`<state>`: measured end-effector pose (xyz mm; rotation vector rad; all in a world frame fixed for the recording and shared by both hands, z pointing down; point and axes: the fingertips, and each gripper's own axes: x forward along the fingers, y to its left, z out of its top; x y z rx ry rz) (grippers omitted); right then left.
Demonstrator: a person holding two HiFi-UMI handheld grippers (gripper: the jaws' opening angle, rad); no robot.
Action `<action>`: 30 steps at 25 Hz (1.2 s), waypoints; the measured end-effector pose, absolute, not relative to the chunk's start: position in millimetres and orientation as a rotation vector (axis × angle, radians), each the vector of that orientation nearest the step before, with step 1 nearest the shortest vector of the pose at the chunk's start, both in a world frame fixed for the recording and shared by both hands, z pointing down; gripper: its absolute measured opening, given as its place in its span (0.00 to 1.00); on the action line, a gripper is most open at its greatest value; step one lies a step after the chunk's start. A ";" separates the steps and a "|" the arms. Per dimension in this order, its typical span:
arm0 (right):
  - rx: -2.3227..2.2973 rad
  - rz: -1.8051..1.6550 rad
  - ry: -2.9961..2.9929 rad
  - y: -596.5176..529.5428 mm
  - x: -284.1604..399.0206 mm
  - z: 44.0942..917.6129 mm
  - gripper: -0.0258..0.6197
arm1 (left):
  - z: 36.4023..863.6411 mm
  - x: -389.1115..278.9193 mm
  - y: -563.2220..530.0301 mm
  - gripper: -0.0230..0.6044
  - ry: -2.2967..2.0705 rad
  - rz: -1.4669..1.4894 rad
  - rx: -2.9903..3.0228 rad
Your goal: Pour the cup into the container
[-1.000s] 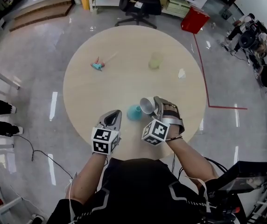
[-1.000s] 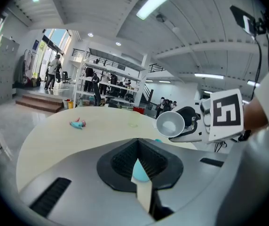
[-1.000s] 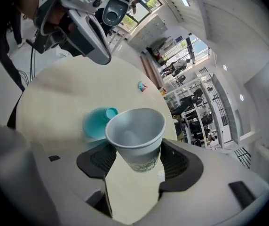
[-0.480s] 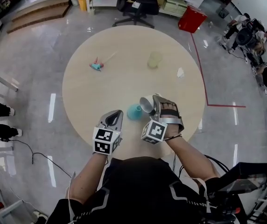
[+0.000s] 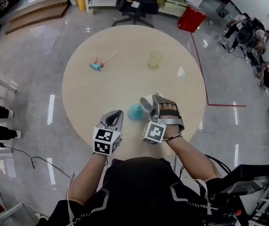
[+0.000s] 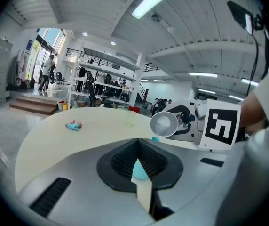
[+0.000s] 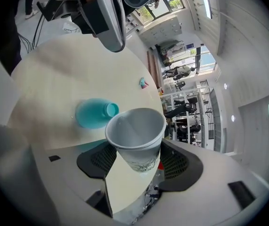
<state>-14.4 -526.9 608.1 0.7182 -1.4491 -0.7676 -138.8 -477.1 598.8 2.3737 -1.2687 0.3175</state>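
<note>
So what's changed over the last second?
Little. The right tongs have rolled slightly with the white cup they grip, shifting its mouth a touch beside the teal container. Nothing was taken hold of or let go. The left tongs, shut and empty, the container and the pale green cup farther across the table stayed put.

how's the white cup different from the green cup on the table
The white cup is opaque white; the green cup is pale, see-through green. The white cup is held tilted by the right gripper; the green cup stands upright and untouched on the table, farther away. Both are open-topped cups.
</note>
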 end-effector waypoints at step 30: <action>0.750 -0.840 -1.382 -529.9 -14.4 589.1 0.50 | 598.4 -143.0 -473.8 0.04 -1.240 0.291 2.392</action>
